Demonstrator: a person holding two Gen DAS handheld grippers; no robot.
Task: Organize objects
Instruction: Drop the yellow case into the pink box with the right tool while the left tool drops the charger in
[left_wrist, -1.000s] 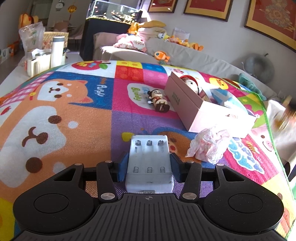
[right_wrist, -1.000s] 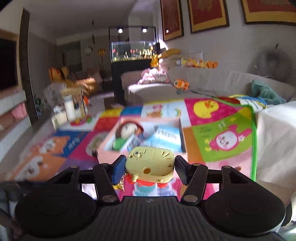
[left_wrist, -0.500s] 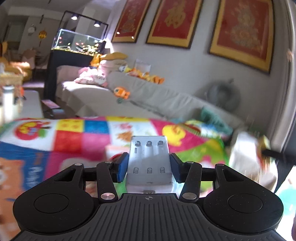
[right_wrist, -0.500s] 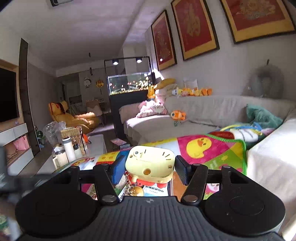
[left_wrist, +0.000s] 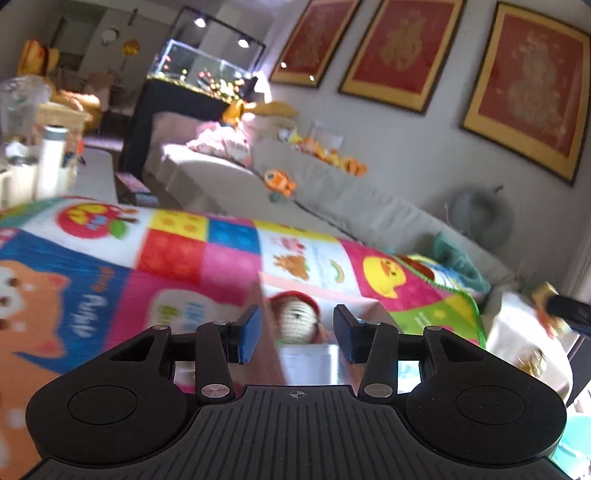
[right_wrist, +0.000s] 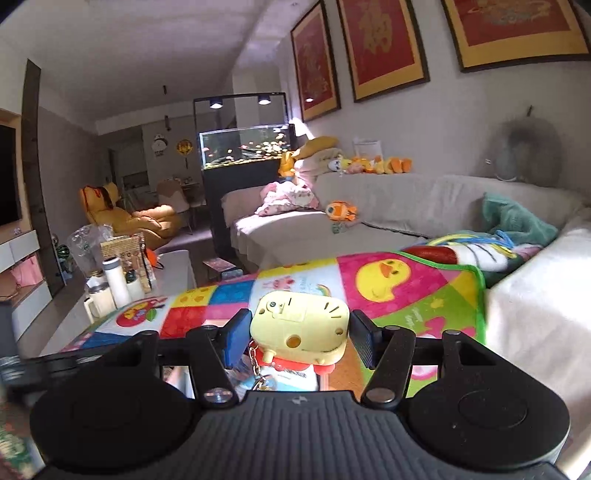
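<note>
- Left wrist view: my left claw (left_wrist: 297, 338) has nothing between its blue pads; the jaws are closing on air. It hangs over the pink box (left_wrist: 266, 332) on the mat (left_wrist: 177, 254). Just past the pads, inside the box, sits a knitted doll (left_wrist: 295, 321) with a red cap, and nearer me a pale grey block (left_wrist: 310, 363), too blurred to name.
- Risk here: the picture is smeared, so my aim is unsure; dropping lower could knock the box wall or the doll.
- Right wrist view: my right claw (right_wrist: 293, 341) is clamped on a yellow toy (right_wrist: 301, 328), a small chain hanging beneath it. It is held clear above the mat, and the box is mostly hidden under the toy.
- Risk here: the pads hold only the toy's sides; a tilt could let it slip, and the chain could snag on the box wall on the way down.
</note>
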